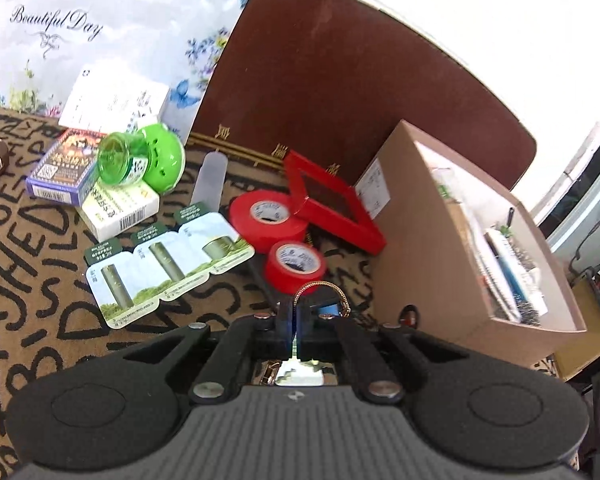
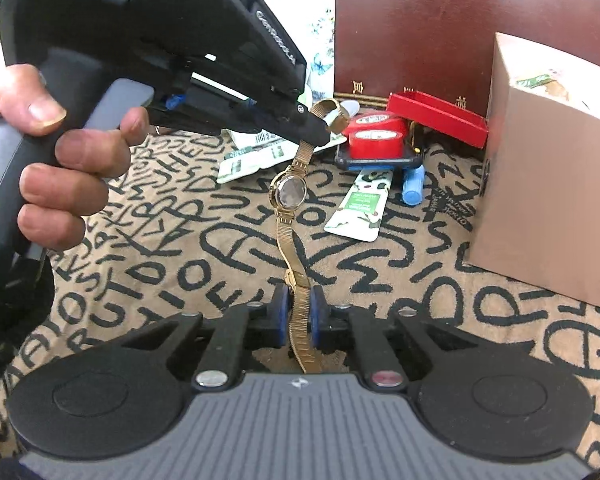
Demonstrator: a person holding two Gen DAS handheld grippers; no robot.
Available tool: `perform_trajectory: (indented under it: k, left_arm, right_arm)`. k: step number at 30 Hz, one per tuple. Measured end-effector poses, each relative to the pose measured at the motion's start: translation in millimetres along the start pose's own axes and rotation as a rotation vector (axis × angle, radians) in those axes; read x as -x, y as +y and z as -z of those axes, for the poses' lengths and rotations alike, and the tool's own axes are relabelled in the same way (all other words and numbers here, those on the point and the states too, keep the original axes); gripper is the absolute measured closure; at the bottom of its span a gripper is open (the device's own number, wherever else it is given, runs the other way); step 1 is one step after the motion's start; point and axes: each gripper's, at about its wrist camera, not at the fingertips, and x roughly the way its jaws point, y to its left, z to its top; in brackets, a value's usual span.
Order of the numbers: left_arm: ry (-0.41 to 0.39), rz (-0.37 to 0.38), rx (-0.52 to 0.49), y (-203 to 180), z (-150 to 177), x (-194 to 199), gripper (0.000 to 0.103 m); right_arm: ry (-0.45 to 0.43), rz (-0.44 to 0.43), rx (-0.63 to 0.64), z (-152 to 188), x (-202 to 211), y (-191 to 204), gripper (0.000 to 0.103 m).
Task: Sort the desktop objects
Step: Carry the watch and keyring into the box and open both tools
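The left hand-held gripper (image 2: pixel 320 128), gripped by a hand (image 2: pixel 56 152), slants downward, clamped on 1 end of a gold watch (image 2: pixel 290 192). The right hand-held gripper (image 2: pixel 300 312) pinches the other strap end, so the watch hangs above the letter-patterned table (image 2: pixel 160 240). 2 red tape rolls (image 1: pixel 276 228) lie near a cardboard box (image 1: pixel 440 240).

Your bench (image 2: pixel 148 248) is covered by a tan cloth printed with bold black letters. At its far edge stands a dark reddish-brown panel (image 1: pixel 340 92) with small gold characters along its base. To the far left hangs a white floral fabric (image 1: pixel 112 20) reading "Beautiful Day". Strong daylight washes out the upper right, where a window frame (image 1: pixel 592 184) shows.
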Motion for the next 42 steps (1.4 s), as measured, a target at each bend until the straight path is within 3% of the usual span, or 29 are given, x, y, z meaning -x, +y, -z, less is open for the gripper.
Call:
perform_trajectory:
  k: [10, 19, 28, 42]
  left_arm:
    - [-0.086, 0.07, -0.093, -41.9, -17.4, 33.3, 0.103]
    - [-0.137, 0.161, -0.202, -104.0, -40.6, 35.6, 0.103]
    - [-0.112, 0.259, -0.271, -176.0, -59.1, -7.8, 0.103]
    - [0.024, 0.351, -0.306, -267.0, -62.5, -108.9, 0.103]
  right_arm:
    - [-0.139, -0.006, -0.01, -20.8, 47.8, -5.4, 0.095]
    - [-0.302, 0.094, -0.028, -46.1, 97.2, -39.3, 0.095]
    - [-0.372, 0.247, -0.086, -55.2, 130.0, -106.4, 0.095]
    - [-0.36, 0.47, -0.199, -44.9, 138.5, -224.8, 0.095]
